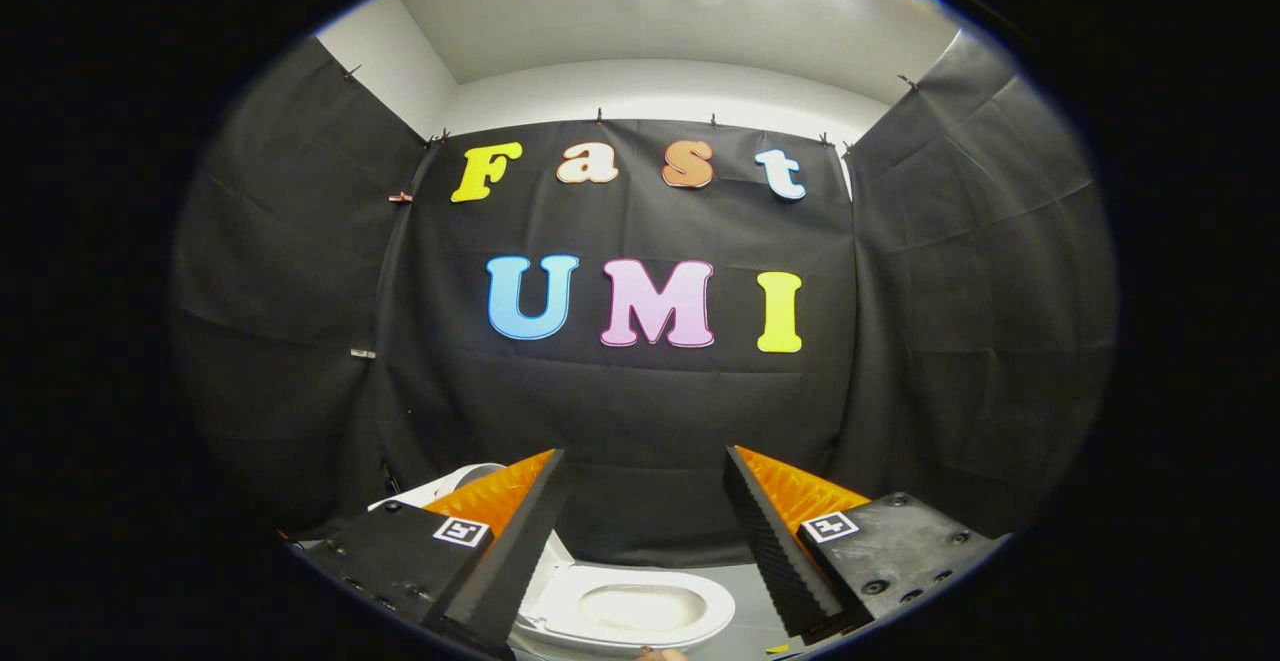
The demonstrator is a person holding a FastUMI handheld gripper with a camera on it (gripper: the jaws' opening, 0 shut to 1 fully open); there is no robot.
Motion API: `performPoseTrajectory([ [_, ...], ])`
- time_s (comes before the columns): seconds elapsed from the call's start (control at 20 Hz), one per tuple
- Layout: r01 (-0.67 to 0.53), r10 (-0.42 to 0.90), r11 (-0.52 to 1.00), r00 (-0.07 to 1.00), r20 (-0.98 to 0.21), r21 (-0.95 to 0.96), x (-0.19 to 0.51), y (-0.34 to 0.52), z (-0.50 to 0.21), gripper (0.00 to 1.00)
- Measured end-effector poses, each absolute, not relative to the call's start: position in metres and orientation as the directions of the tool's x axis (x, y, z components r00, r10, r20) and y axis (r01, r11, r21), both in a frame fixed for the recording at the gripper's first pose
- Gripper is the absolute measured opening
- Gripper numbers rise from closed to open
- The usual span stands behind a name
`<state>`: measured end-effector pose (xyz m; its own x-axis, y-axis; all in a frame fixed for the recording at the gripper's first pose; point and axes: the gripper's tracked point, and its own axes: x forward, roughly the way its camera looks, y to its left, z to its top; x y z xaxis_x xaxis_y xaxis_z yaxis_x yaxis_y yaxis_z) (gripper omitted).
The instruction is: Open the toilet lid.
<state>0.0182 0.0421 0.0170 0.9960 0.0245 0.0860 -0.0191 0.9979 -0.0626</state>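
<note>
Toilet lid [455, 481] seen in claw cam: white, raised upright behind left finger, mostly hidden by it. Seat and bowl [625, 613] lie open below, between the fingers, bowl interior visible. Claw [645, 466] spread wide apart, gripping nothing, w/ nothing between tips but air. Black cloth wall [640, 411] just beyond toilet. Grey floor [750, 591] beside bowl. Small yellow scrap [776, 649] on floor near right finger.
</note>
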Motion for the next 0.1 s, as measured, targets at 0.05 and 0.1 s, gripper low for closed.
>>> performPoseTrajectory([
  [0.05,-0.020,0.025,0.998,0.996,0.087,-0.062,0.0174,0.0424,0.0177,0.97],
  [0.1,-0.021,0.027,0.998,0.996,0.087,-0.061,0.0171,0.0433,0.0175,0.97],
])
